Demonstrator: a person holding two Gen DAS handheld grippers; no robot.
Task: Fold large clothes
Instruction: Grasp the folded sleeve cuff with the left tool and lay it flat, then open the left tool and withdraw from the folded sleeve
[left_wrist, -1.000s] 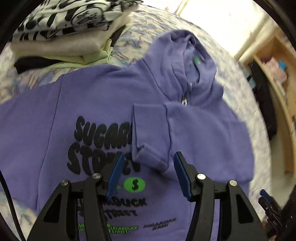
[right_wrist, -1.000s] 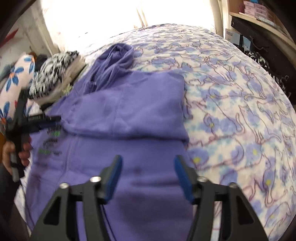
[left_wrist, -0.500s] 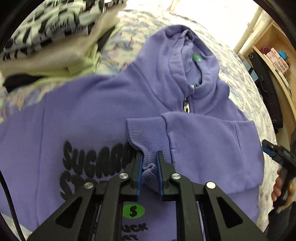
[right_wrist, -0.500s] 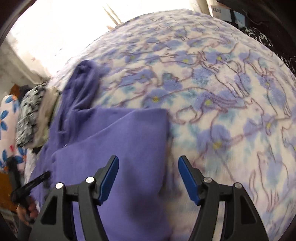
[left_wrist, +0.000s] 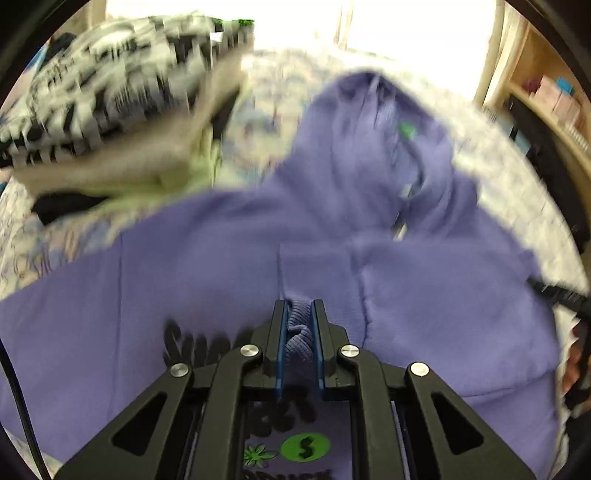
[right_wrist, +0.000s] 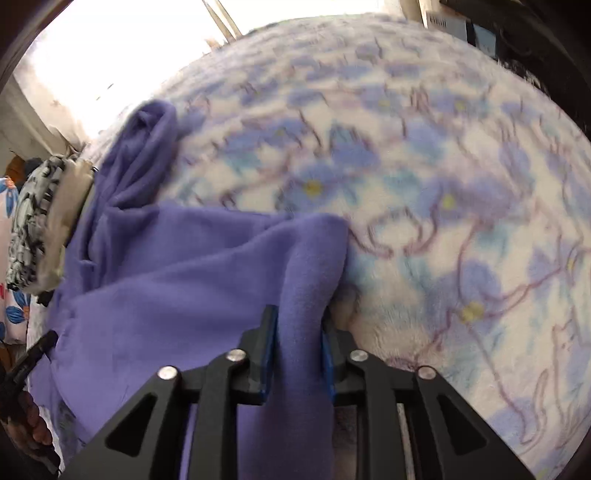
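A purple hoodie (left_wrist: 207, 258) with black and green print lies front-up on the bed, its hood (left_wrist: 373, 140) pointing away. One sleeve is folded across the chest. My left gripper (left_wrist: 298, 314) is shut on that sleeve's ribbed cuff (left_wrist: 297, 332). In the right wrist view the hoodie (right_wrist: 177, 280) fills the left half, and my right gripper (right_wrist: 297, 325) is shut on a bunched fold of its right edge (right_wrist: 310, 273), at the folded shoulder.
A stack of folded clothes (left_wrist: 110, 110), black-and-white patterned on top, sits at the far left of the bed; it also shows in the right wrist view (right_wrist: 40, 221). The floral fleece blanket (right_wrist: 443, 184) covers the bed to the right. Wooden shelves (left_wrist: 546, 103) stand at the right.
My left gripper closed on the sleeve cuff and is now lifting it. My right gripper moved up to the hoodie's right edge and shut on a fold of it.
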